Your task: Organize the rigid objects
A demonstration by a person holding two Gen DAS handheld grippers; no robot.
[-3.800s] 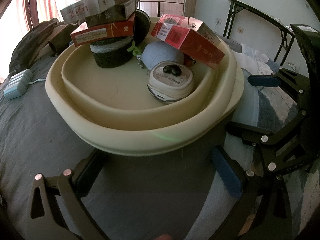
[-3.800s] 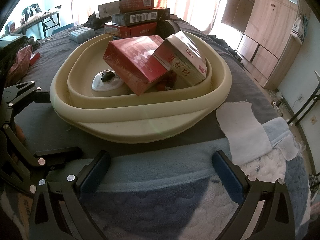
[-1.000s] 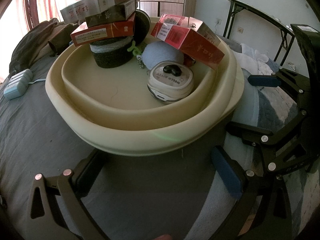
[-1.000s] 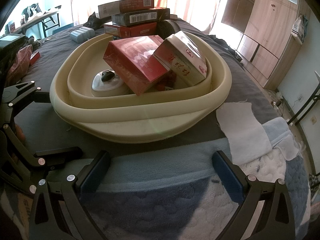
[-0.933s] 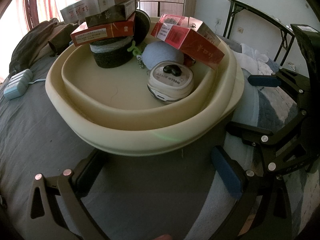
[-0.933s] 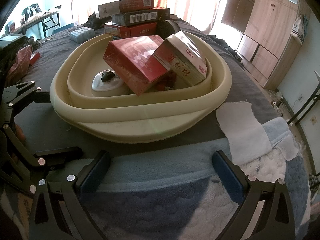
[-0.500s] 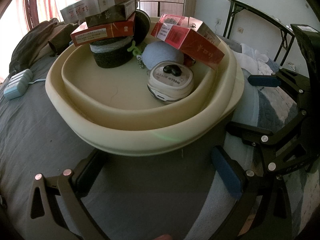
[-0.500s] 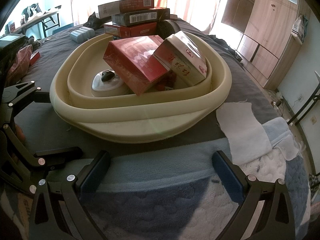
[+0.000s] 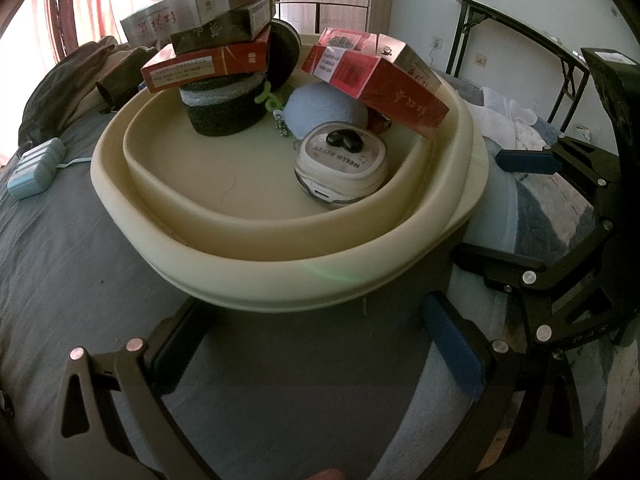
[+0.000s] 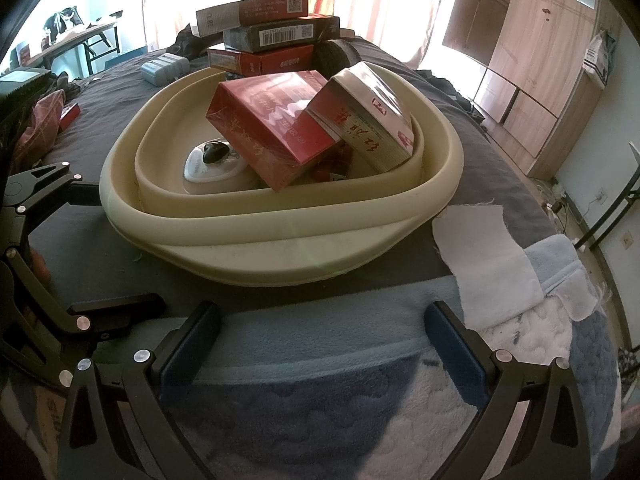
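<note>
A cream basin (image 9: 280,264) (image 10: 280,240) sits on the bed. In it three cartons (image 9: 208,32) (image 10: 272,28) are stacked on a dark round roll (image 9: 224,108). Two red cartons (image 9: 380,76) (image 10: 272,132) lean on the basin's rim beside a white Hello Kitty case (image 9: 344,164) (image 10: 212,168) and a blue ball (image 9: 324,108). My left gripper (image 9: 316,344) is open and empty, just in front of the basin. My right gripper (image 10: 320,340) is open and empty over the blue blanket, near the basin's other side.
A light blue case (image 9: 36,168) (image 10: 164,66) lies on the grey sheet beyond the basin. A white cloth (image 10: 480,248) lies right of the basin. A folding table (image 9: 520,36) stands by the wall and a wooden wardrobe (image 10: 540,60) at the right.
</note>
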